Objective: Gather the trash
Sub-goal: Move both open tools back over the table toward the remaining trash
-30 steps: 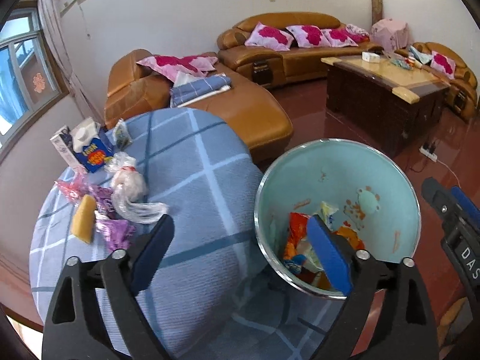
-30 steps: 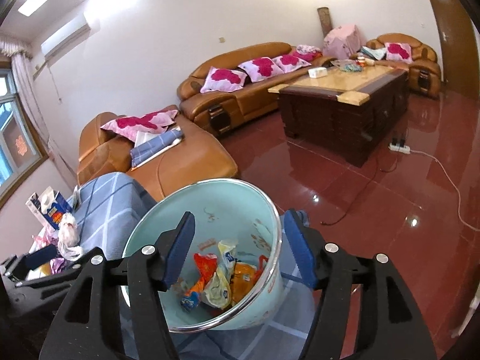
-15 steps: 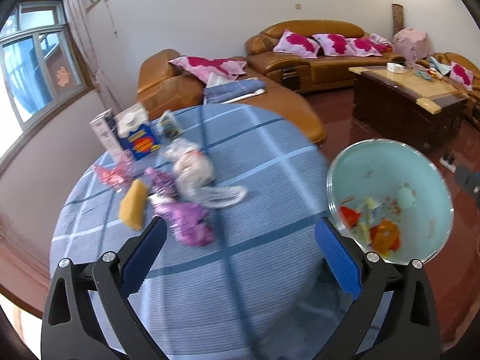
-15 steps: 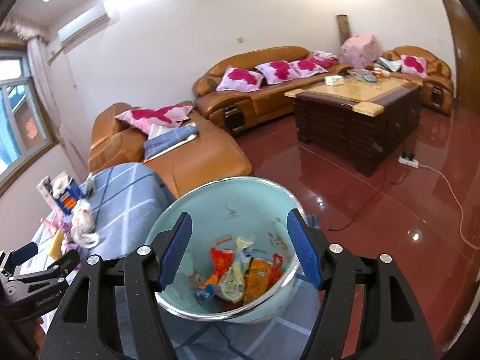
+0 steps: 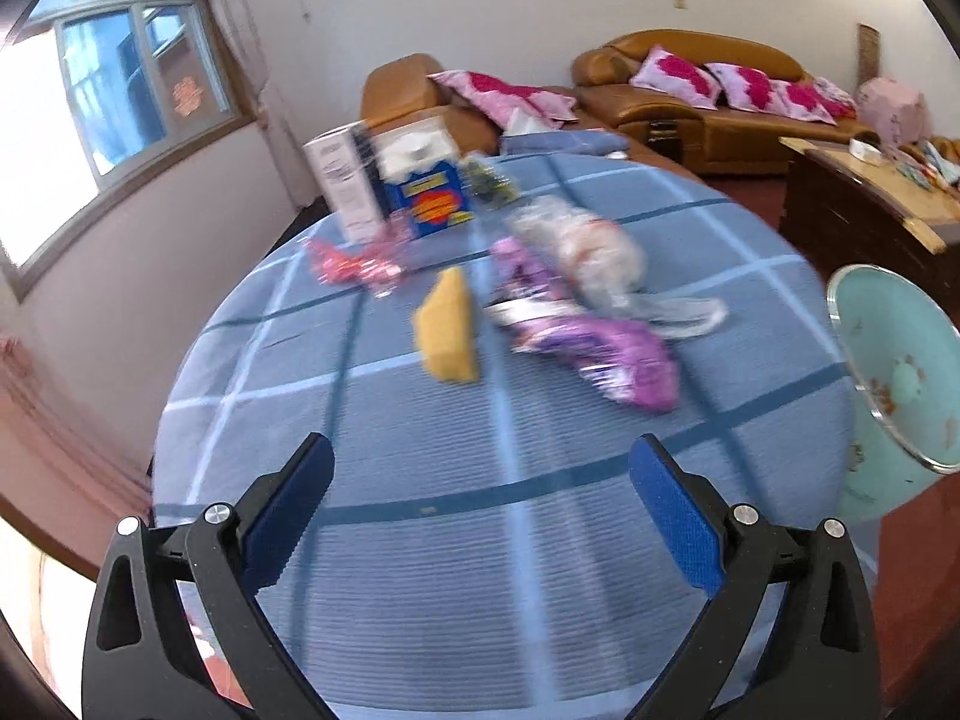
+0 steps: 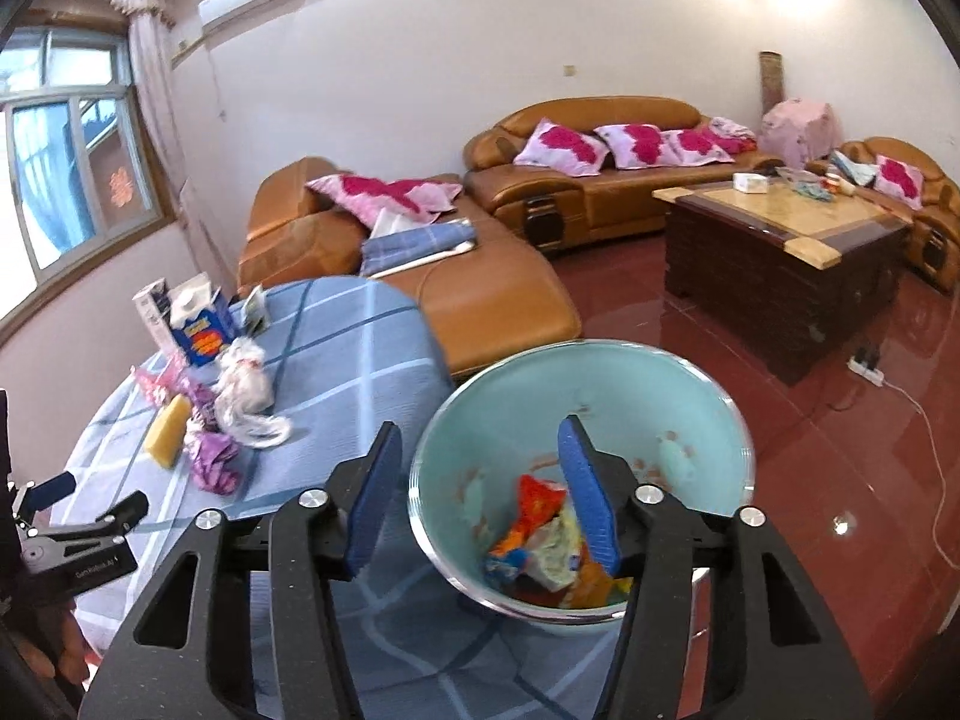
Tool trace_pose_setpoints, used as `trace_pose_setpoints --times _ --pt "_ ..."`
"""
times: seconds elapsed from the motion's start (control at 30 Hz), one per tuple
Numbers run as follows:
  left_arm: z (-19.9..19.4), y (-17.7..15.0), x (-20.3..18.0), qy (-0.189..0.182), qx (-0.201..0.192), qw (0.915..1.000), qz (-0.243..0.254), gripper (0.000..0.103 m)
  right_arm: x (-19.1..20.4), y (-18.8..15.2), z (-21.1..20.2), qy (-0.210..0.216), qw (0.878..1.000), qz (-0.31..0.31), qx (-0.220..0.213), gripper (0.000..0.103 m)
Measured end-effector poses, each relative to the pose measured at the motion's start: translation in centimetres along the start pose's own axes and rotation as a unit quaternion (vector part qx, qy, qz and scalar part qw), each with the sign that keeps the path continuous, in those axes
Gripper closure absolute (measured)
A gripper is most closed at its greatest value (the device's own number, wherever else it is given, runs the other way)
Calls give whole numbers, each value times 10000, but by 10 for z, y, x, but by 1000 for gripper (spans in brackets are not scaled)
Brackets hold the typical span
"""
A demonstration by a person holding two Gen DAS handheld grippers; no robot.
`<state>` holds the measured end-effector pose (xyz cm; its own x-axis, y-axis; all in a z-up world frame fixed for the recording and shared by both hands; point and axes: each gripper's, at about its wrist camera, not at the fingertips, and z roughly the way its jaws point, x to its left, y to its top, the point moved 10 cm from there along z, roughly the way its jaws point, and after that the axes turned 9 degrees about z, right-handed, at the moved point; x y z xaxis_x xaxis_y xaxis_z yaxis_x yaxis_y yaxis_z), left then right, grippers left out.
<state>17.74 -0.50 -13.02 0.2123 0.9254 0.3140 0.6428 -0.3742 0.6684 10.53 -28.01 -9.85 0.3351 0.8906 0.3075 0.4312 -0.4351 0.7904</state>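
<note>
Your left gripper point(image 5: 480, 480) and right gripper point(image 6: 480, 474) had black skeletal arms, silver screws and ribbed blue pads point(image 5: 675, 519).

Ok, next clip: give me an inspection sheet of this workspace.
Surface: round table under a blue checked cloth.
Job's things: teal bin at the table edge, wrappers inside; purple wrapper, pink wrapper, clear plastic bag and yellow sponge on the cloth.
Clutter: blue carton and white box at the far edge.
Grippers: left claw open, empty; right claw straddles the bin's rim, closing, pads not visibly pressing.
Cables: power strip and cord on the floor.
Surroundings: sofas, coffee table, window.
</note>
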Motion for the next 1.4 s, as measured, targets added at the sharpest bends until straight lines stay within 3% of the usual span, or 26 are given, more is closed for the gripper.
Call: trace_pose_setpoints --times 0.3,0.5,0.97,1.4 --pt "20 -20 58 269 221 9982 -487 6 56 -13 19 283 9984 -415 241 53" --pt "29 -22 74 277 262 9976 -582 7 78 -17 33 390 9972 -504 387 53" --pt "48 -11 86 109 317 9971 -690 7 115 -18 65 594 9935 -730 634 56" --pt "74 35 70 -329 270 9957 -820 9 157 -11 109 1001 9853 -828 1108 57"
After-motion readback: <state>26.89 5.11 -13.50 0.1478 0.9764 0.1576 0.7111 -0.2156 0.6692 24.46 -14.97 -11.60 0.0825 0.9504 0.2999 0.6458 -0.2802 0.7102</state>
